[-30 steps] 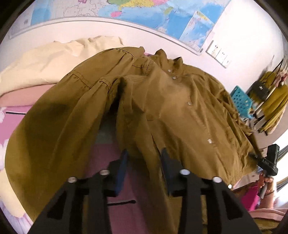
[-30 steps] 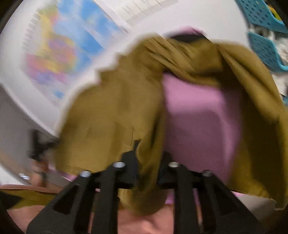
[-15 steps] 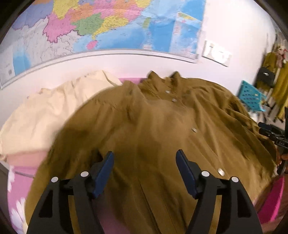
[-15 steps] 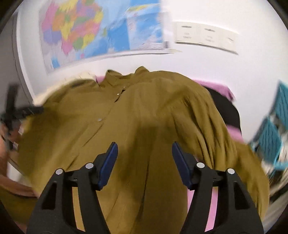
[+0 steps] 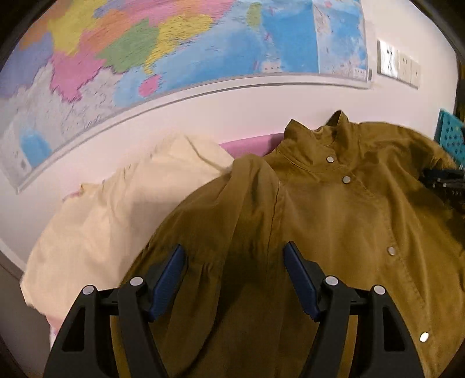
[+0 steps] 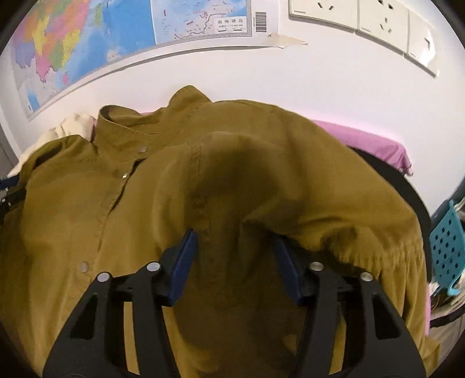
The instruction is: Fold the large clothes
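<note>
Garment: an olive-brown jacket (image 5: 334, 221) with metal snaps lies spread front-up on a pink-covered surface (image 5: 250, 145) against the white wall, its stand collar toward the wall.
Same garment, right view: the jacket (image 6: 87, 203) fills most of the picture — one sleeve is humped up in a fold over the body, just ahead of the claw.
Left claw (image 5: 234, 261): spread wide, its blue pads apart over the sleeve-and-shoulder area; nothing is pinched between them. Its jaws opened within the last second and now stand wide.
Right claw (image 6: 235, 250): jaws apart but narrower, and they have just been closing; the humped sleeve cloth lies between the pads and partly drapes over the right one. Whether the pads press on it I cannot tell.
Beside the jacket: a cream cloth (image 5: 116, 209) lies bunched to its left, touching its edge — it shows as a small patch in the right view (image 6: 72, 125).
Wall: a coloured map (image 5: 174, 43) hangs above the surface, with white sockets (image 6: 360, 14) to its right.
Edge of scene: a turquoise perforated basket (image 6: 444, 247) stands at the right.
</note>
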{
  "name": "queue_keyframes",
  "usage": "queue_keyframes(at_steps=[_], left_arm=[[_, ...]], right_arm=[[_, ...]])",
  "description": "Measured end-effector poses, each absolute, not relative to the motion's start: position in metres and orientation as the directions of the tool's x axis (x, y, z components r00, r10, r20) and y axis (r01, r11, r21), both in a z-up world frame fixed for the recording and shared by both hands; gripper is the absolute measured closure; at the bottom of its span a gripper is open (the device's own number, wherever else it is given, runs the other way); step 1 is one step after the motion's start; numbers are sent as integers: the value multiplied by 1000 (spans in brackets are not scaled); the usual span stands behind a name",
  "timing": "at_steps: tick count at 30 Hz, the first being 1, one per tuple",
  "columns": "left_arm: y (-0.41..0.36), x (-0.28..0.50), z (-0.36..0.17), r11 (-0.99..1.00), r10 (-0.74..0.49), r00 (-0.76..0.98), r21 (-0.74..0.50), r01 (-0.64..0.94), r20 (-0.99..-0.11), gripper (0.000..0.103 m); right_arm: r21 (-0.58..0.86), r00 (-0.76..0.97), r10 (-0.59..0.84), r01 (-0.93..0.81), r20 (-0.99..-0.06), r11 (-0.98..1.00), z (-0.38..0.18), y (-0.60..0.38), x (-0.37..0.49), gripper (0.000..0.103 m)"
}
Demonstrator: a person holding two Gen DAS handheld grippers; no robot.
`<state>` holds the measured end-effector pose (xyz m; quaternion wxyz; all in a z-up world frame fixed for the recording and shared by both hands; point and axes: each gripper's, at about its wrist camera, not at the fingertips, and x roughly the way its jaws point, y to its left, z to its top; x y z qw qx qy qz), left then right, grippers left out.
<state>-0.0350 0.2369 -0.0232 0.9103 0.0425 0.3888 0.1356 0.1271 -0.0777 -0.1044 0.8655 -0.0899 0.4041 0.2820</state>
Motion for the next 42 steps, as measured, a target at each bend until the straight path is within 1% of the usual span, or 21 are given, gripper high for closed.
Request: queue_keyframes(at_steps=[1,2,3,6,9,11,13,15,16,17,21,24,25,26,27,29,33,35,39,41,42], left_arm=[[234,-32,-23,957,289,663,205,-204,-691,35],[231,-26,-24,949,313,664,247,-195,-679,36],[230,-22,-24,946,320,665,262,-189,-675,36],[225,-12,-22,942,325,670,288,-171,-668,45],[223,-4,-21,942,322,670,295,-158,-669,45],[224,2,-22,942,323,659,298,-154,-679,40],[223,6,-25,940,326,650,309,-144,-687,40],[223,13,-28,914,389,644,365,-179,-658,59],[225,17,-28,883,456,631,409,-231,-627,84],[227,21,-26,864,492,623,431,-261,-608,96],[243,29,-10,881,471,641,357,-309,-606,93],[249,28,-9,895,445,647,327,-304,-619,86],[248,27,-10,895,444,650,330,-299,-616,75],[246,25,-9,899,437,661,327,-292,-610,66],[244,23,-8,906,421,672,319,-278,-609,66],[238,27,-5,924,378,695,299,-239,-612,59],[219,31,5,940,327,734,283,-190,-595,49],[209,33,8,947,301,750,277,-162,-590,47],[188,37,6,962,233,767,257,-92,-598,43],[182,40,1,968,198,767,243,-56,-610,42],[179,41,-2,969,191,764,243,-46,-616,42]], right_arm=[[60,517,414,-570,-749,820,-104,-76,128,67],[54,517,415,-576,-749,816,-104,-76,130,84],[60,512,419,-578,-750,814,-104,-75,132,92],[71,508,439,-590,-741,804,-100,-78,132,95],[61,531,453,-599,-716,798,-91,-79,128,101],[57,560,471,-601,-682,797,-80,-81,126,101],[80,570,496,-601,-655,795,-67,-84,127,102],[94,583,513,-598,-630,796,-53,-86,130,102],[89,594,515,-598,-618,797,-47,-86,131,102],[84,615,519,-594,-594,800,-37,-87,133,102],[141,670,540,-554,-509,820,-12,-97,148,103],[124,615,490,-539,-617,833,-34,-92,162,102],[97,609,484,-555,-629,826,-39,-90,160,102],[104,596,492,-565,-635,819,-41,-90,159,99],[117,585,502,-570,-636,813,-41,-90,158,83],[107,596,512,-581,-619,807,-36,-88,157,70],[113,600,500,-564,-625,818,-26,-82,176,67],[46,618,432,-539,-657,841,-28,-76,193,60],[32,535,377,-545,-756,838,-49,-72,218,43],[19,497,376,-585,-782,811,-60,-69,220,49],[-2,493,364,-596,-790,803,-64,-67,219,73]])
